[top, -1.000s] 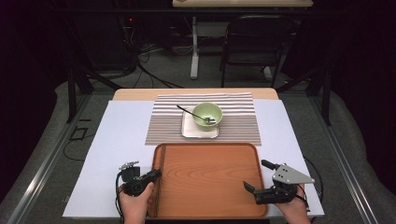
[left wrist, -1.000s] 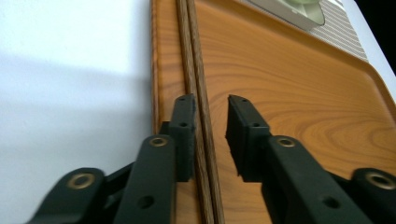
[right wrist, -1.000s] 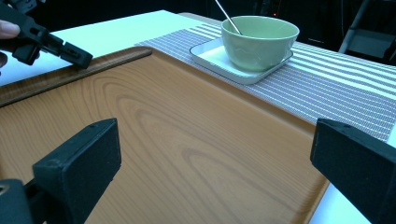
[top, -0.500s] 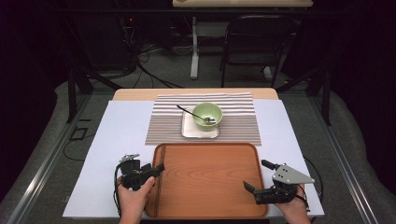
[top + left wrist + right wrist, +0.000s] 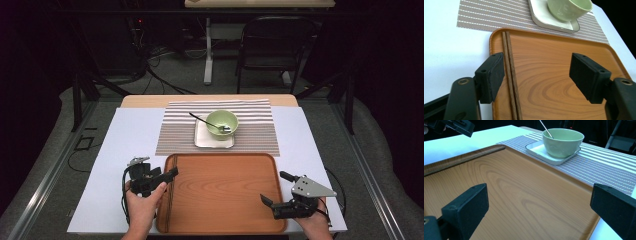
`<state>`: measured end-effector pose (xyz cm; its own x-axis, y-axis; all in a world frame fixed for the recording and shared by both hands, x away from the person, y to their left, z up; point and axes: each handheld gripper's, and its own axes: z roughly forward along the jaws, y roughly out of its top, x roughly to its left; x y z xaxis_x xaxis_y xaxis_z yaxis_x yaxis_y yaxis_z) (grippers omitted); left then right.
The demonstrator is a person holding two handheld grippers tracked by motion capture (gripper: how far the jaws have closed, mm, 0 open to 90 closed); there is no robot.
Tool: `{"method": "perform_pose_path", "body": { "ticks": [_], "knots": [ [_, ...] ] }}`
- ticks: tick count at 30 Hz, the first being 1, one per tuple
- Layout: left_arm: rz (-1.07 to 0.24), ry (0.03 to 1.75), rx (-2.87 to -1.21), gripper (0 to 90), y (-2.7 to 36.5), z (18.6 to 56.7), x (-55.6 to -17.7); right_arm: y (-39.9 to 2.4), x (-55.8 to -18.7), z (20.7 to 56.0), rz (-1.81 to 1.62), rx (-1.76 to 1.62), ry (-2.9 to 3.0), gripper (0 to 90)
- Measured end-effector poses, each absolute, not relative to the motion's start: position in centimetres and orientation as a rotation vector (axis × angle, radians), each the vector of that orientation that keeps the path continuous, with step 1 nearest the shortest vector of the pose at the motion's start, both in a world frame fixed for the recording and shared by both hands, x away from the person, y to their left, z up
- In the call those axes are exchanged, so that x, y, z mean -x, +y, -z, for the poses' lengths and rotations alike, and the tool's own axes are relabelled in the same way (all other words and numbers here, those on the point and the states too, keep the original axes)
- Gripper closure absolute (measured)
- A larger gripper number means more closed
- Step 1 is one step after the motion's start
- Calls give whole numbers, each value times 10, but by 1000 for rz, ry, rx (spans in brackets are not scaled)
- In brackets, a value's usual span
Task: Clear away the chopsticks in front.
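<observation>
Left gripper just opened, nothing held; 2 chopsticks apparently flat on tray. Right gripper open.

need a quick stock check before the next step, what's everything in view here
tray: 1, brown wood, near middle of the table
chopsticks: 2, dark brown, side by side along the tray's left edge
placemat: 1, grey-white striped, beyond the tray
plate: 1, white, square, on the placemat
bowl: 1, light green, on the plate
spoon: 1, metal, in the bowl
chair: 1, dark, beyond the table
left gripper: 1, black, jaws just opened, over the chopsticks, nothing held
right gripper: 1, black, open, over the tray's right corner
</observation>
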<state>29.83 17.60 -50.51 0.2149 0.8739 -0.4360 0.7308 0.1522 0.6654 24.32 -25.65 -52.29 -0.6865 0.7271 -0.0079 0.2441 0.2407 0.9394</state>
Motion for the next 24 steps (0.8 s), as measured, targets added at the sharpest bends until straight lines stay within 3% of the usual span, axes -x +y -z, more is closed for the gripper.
{"method": "perform_pose_path", "body": {
  "ticks": [24],
  "knots": [
    [-255,1496,-1650,259,163,482,-329,-256,-243,523,-1442,-887,2076,16]
  ]
}}
